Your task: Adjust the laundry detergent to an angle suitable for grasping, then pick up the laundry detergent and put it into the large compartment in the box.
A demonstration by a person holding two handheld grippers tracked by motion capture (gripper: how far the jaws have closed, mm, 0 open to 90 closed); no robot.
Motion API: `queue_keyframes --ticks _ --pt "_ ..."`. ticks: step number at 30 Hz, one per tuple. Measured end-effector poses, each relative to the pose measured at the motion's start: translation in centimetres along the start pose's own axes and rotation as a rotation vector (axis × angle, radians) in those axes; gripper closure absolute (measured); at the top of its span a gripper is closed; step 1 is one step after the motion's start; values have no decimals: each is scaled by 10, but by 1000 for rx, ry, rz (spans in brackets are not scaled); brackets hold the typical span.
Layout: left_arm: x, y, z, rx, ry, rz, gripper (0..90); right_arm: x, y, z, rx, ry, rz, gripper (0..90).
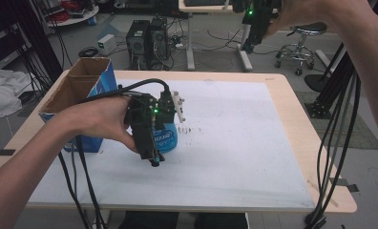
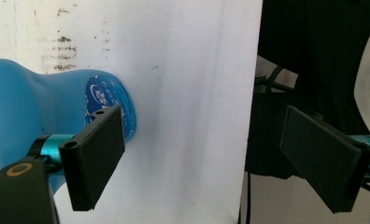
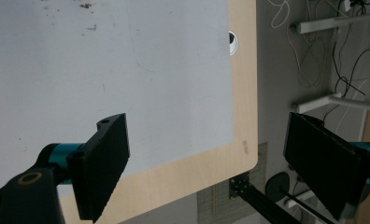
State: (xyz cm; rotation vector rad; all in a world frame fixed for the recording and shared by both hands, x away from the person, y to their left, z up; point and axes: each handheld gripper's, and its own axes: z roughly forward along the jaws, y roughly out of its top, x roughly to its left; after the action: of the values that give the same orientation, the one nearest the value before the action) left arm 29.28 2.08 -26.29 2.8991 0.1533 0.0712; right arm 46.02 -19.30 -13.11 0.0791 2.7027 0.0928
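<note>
Blue spray bottle [image 2: 29,107] is flanked, ungripped, by the spread-jawed left gripper [image 2: 202,158]; the right gripper [image 3: 206,163] is held aloft, jaws spread, nothing between.

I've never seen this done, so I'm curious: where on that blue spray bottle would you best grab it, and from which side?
Probably at the narrow waist of the blue spray bottle, where the body pinches in above its rounded, labelled lower part. It stands upright on the white mat, so come in level from the person's side with the left tool, whose jaws stand open beside it.
</note>
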Motion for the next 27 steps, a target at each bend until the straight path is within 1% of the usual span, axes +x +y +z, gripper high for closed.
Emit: queue_keyframes --ticks 6,11,14,16,18,27 --pt "-5 0 0 3 -3 2 141 4 -1 -1 1 -4 -1 138" --pt "-4 -1 -2 -1 -4 0 141 6 -2 -1 8 -6 -3 138" --pt "-1 -1 -9 -7 2 -4 141 7 -2 -2 7 -7 -7 138" --pt "0 -2 -10 -12 -1 -7 141 7 -2 -2 7 -9 -11 138" --pt "0 -4 -12 -10 -8 -12 141 7 -3 -1 8 -8 -12 138" --pt "1 -20 -12 -5 -3 -48 141 2 -1 4 6 -1 -11 138"
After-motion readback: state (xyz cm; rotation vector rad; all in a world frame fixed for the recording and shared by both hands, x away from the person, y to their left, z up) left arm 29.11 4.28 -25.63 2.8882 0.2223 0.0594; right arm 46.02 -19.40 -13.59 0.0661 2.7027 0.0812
